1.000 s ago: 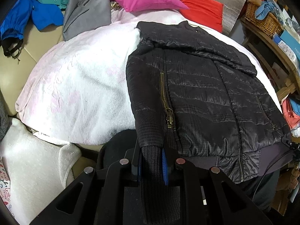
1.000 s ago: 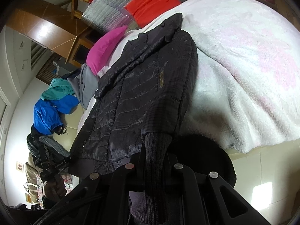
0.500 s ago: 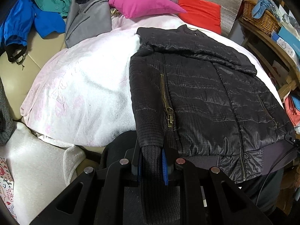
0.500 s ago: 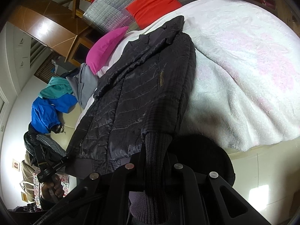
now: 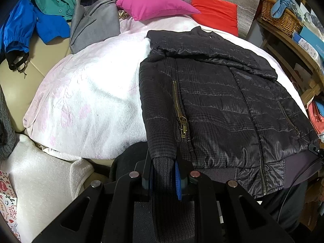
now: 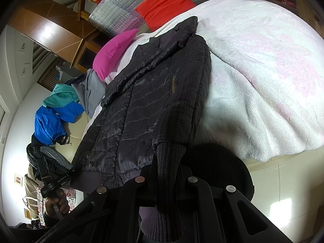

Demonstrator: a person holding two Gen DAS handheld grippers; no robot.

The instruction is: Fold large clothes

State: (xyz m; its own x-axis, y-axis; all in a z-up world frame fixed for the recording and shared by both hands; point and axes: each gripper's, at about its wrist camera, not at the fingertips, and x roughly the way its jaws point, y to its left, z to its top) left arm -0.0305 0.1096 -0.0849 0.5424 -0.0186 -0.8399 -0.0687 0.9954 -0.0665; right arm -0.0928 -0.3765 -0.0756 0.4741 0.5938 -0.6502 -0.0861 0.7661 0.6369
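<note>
In the left wrist view, our left gripper [image 5: 163, 172] has its jaws clamped on a knit cuff [image 5: 164, 166] of the black jacket [image 5: 222, 101], which lies on the blanketed bed [image 5: 91, 93] with sleeves folded in. In the right wrist view, our right gripper [image 6: 168, 174] pinches the other cuff [image 6: 169, 158]; we judge the next move is carrying the hem end up toward the collar.

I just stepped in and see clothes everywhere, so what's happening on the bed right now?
A person is folding a black quilted jacket spread on the white blanket, using a handheld gripper in each hand. The left gripper has its jaws shut on one knit cuff; the right gripper has its jaws shut on another ribbed cuff. The body lies flat, zipped, collar toward the pink pillow. Other clothes are piled at the bed's far side.
</note>
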